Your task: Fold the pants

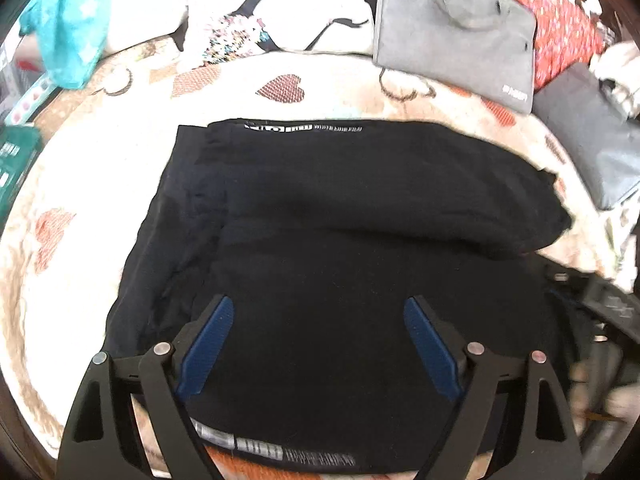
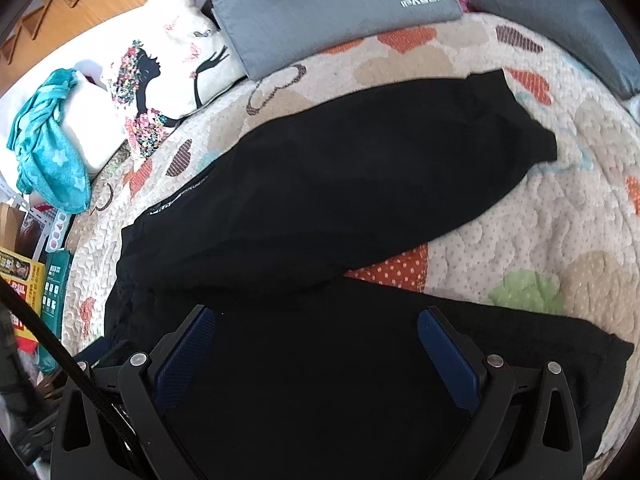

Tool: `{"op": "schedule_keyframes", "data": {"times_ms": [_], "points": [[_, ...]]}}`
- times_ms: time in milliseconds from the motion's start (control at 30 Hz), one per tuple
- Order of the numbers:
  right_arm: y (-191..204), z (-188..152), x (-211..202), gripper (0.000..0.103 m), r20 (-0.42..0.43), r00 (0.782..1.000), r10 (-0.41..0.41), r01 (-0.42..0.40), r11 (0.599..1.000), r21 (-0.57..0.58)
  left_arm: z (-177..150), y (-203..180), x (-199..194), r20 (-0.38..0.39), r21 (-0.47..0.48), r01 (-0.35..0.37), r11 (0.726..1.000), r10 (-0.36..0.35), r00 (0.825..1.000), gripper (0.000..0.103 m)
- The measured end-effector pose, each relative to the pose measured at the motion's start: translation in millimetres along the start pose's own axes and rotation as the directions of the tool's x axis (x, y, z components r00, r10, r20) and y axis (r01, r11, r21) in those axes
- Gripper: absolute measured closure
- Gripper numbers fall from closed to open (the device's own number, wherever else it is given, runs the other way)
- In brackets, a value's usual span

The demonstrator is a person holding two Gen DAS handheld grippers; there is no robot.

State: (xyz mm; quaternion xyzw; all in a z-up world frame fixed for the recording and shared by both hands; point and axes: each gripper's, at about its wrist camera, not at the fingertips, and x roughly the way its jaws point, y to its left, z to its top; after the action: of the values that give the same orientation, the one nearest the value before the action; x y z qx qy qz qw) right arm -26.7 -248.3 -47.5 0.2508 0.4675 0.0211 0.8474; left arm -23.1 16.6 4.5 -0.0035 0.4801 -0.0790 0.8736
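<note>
Black pants lie spread on a heart-patterned quilt, with white lettering along their far edge and again at the near hem. In the right wrist view the pants show two legs reaching right, the far one angled up and apart from the near one. My left gripper hovers over the near part of the fabric, open, with nothing between its blue pads. My right gripper is also open above the near leg, its pads wide apart and not pinching cloth.
A grey laptop sleeve and a printed pillow lie at the back of the bed. A teal cloth sits at the left, with boxes beyond the bed edge. A dark grey pouch lies to the right.
</note>
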Motion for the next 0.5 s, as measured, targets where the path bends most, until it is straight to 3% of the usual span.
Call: {"op": "schedule_keyframes", "data": {"times_ms": [133,200,333,500], "points": [[-4.7,0.8,-1.4,0.000,-0.011,1.000,0.023,-0.023,0.999,0.030,-7.6,-13.8,-49.1,0.023,0.006,0.086,0.996,-0.086,0.996,0.016],[-6.1,1.4,-1.9,0.000,-0.011,1.000,0.029,-0.029,0.999,0.045,-6.1,-32.9,-79.2,0.088,0.069,0.087,0.994,-0.093,0.992,0.016],[-6.7,2.8,-7.5,0.000,0.015,1.000,0.013,-0.014,0.999,0.048,1.6,-62.9,-135.8,0.247,0.156,0.086,0.984,-0.123,0.961,0.016],[-12.4,3.7,-19.8,0.000,0.059,0.998,-0.011,0.008,0.998,0.061,12.3,-84.3,-177.8,0.242,0.156,0.209,0.965,-0.242,0.939,0.016]]}}
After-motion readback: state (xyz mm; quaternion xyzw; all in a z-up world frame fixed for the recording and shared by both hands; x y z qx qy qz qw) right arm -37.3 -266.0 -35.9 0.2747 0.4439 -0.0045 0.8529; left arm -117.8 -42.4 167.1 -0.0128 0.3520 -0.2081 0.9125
